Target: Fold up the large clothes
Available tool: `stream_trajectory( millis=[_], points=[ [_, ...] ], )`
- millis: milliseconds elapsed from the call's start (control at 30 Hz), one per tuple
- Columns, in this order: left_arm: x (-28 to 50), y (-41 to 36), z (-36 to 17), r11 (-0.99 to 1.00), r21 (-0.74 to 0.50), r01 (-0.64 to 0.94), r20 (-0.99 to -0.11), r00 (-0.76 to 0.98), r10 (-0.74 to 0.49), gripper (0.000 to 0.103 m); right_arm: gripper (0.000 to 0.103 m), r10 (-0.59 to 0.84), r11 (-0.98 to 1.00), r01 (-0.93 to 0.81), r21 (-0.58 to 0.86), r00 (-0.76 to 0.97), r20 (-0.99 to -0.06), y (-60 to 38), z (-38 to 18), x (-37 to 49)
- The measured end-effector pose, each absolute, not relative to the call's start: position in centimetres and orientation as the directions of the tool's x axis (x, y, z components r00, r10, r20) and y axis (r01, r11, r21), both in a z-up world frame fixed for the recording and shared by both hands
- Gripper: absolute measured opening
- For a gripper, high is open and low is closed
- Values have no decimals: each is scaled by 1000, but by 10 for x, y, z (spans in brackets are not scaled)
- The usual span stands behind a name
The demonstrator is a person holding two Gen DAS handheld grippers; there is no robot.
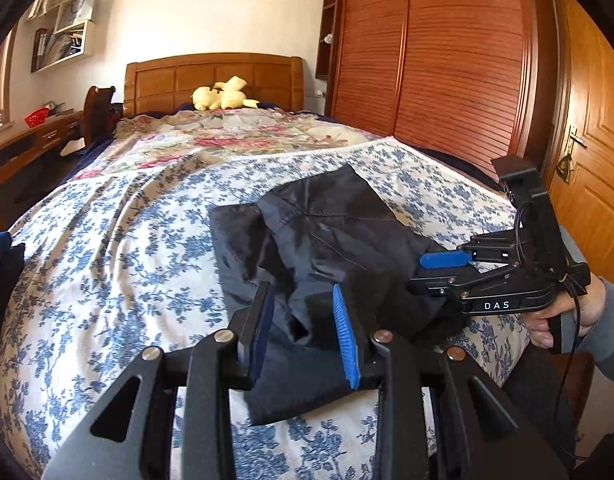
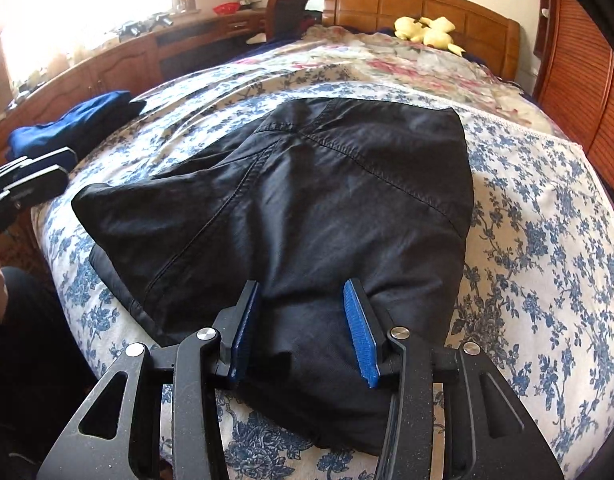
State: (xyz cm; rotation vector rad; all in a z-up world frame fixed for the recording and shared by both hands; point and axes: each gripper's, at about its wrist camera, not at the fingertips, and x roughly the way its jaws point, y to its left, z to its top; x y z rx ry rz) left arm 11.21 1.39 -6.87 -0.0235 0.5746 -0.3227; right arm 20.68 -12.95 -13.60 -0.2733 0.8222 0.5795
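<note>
Black, faintly shiny fabric fills the left wrist view: a dark stitched garment (image 1: 331,240), partly folded, lies on the blue-flowered white bedspread (image 1: 119,248) near the foot of the bed. The left gripper (image 1: 305,328) has its blue-padded tongs apart, with a raised ridge of the cloth between them; whether the pads press it I cannot tell. From the right of this view, the right gripper (image 1: 435,276), held in a person's hand (image 1: 563,312), reaches in against the garment's near right corner, with one blue finger showing above the cloth.

From the right wrist view, the garment (image 2: 307,184) runs straight ahead of the tongs, its long axis pointing away towards the wooden headboard (image 2: 419,8), its near edge bunched under the right gripper (image 2: 303,328). Those tongs stand apart, straddling the cloth with no visible pinch. The left gripper (image 2: 31,184) sits at the left edge, just off the garment's left corner.

The right hand looks nearer the bulk of the cloth, so I judge the next fold depends on it. A folded blue garment (image 2: 75,124) lies well apart at the left side of the bed. No containers hold anything here.
</note>
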Motion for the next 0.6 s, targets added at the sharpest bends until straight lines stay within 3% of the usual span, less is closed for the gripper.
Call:
stream_trajectory(
  millis=[600],
  points=[
    [133,-10,-96,952,-55,302,-625,733,-269,29,44,394,816,-578,0,555,-733,-132,-137,205]
  ],
)
